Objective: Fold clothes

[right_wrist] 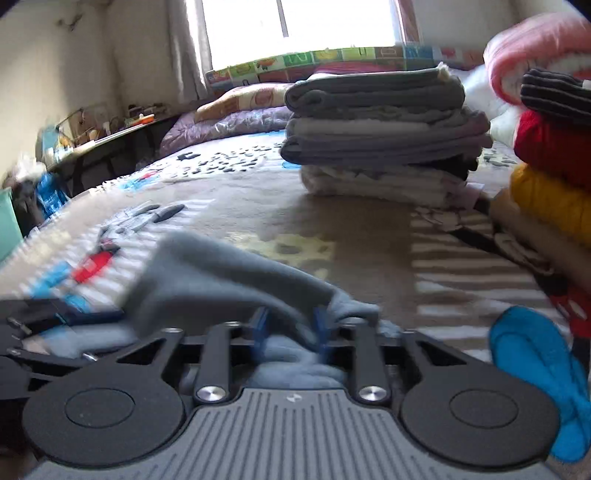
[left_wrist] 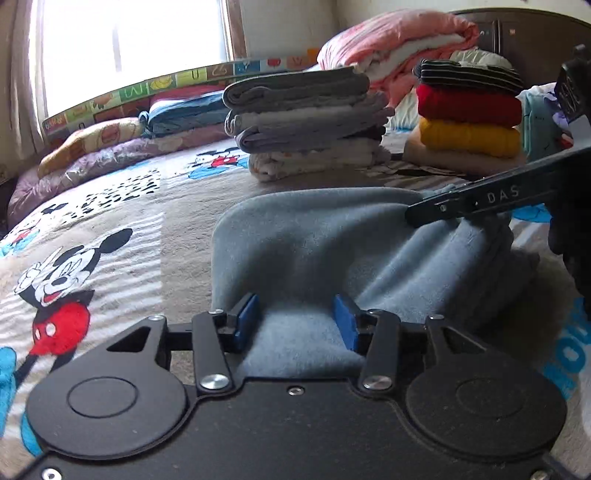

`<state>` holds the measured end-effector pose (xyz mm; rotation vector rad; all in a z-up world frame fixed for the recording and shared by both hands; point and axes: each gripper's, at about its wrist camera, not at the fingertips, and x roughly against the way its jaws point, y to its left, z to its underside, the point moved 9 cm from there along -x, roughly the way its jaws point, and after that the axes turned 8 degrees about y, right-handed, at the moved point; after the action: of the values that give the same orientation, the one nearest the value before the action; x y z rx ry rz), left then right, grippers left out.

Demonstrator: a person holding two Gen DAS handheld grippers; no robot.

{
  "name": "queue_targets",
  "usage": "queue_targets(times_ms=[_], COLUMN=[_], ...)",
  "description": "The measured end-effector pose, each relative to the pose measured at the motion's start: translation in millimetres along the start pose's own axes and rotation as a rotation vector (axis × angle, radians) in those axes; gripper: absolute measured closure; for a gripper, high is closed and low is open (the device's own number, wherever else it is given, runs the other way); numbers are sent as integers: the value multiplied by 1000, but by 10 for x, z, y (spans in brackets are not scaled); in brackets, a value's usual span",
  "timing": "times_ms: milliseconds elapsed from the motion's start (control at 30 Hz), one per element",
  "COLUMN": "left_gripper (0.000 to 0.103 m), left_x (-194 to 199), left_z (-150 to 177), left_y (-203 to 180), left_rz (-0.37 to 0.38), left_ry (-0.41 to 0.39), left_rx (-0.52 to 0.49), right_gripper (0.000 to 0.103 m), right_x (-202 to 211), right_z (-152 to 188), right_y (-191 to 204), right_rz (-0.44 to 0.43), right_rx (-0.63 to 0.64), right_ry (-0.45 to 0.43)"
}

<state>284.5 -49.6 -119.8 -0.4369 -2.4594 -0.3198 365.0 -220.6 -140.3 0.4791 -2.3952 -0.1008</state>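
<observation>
The bed (left_wrist: 122, 206) fills both views, its cartoon-mouse blanket (left_wrist: 62, 280) spread flat under everything. Along the far edge, below the bright window (left_wrist: 122, 33), lie bagged quilts (left_wrist: 92, 155) and a pink bundle of bedding (left_wrist: 399, 40).

Two folded stacks stand in the middle of the bed. The grey and white stack (left_wrist: 306, 122) is the wider one; just to its right stands the sweater stack (left_wrist: 469, 118), striped dark on top, then red, then yellow, on a cream piece at the bottom.

Nearer to me lies the grey-blue fleece garment (left_wrist: 325, 251), the one I am folding. It is rumpled and raised in a ridge between my two tools, well short of the stacks.

My left gripper (left_wrist: 295, 321) sits low over the near edge of the fleece with its blue pads (left_wrist: 246, 317) standing apart; cloth lies between them, but the pads do not press on it.

My right gripper (right_wrist: 291, 328) comes in from the right in the left wrist view, its black finger across the far corner of the fleece. In its own view (blurred) the blue pads stand close together with a bunch of fleece between them, and the cloth pulls up toward them, so I read it as clamped on the garment.
</observation>
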Motion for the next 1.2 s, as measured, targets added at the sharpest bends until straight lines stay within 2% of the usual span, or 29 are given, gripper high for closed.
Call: queue_targets(times_ms=[133,200,267,300,333,400,433,500,567,600,800,900,967,1000,1067,1100,1200], left_gripper=[58,58,58,58,58,58,58,58,58,58,56,55,53,46,43,43,43], left_x=[-183,-177,-166,-161,-141,-228,-272,-514,-798,-915,-952,-829,-583,-456,-260,-191,-111], left_z=[-7,-71,-200,-264,-367,-525,-604,-646,-526,-438,-350,-412,-414,-397,-300,-218,53], left_y=[28,41,175,243,301,315,321,252,181,140,135,142,251,323,488,579,785], left_rz=[8,19,18,17,27,33,36,70,82,65,34,19,44,65,100,114,185], left_ry=[0,22,2,-8,-29,-30,-29,26,129,168,142,144,110,86,62,64,87], left_rx=[-5,-10,30,50,78,65,58,27,-15,-65,-63,-50,66,139,284,356,545], right_gripper=[79,79,75,68,56,51,51,51,50,49,49,49,49,49,34,22,20], right_x=[15,109,218,272,339,446,440,364,321,291,149,131,237,330,580,679,807], right_z=[-32,-72,-117,-140,-147,-141,-119,-48,13,45,105,83,35,4,-18,-15,48], right_y=[-6,79,176,225,285,396,412,377,303,282,212,251,282,288,242,196,-54], right_rz=[-20,-15,-9,-5,9,30,33,52,31,24,-33,-21,-16,-22,-23,-22,-107], right_rx=[17,43,70,84,117,186,206,215,175,169,114,129,111,86,5,-42,-278], right_ry=[30,14,-8,-19,-41,-78,-73,-44,-29,-20,-4,18,22,13,-53,-79,-95])
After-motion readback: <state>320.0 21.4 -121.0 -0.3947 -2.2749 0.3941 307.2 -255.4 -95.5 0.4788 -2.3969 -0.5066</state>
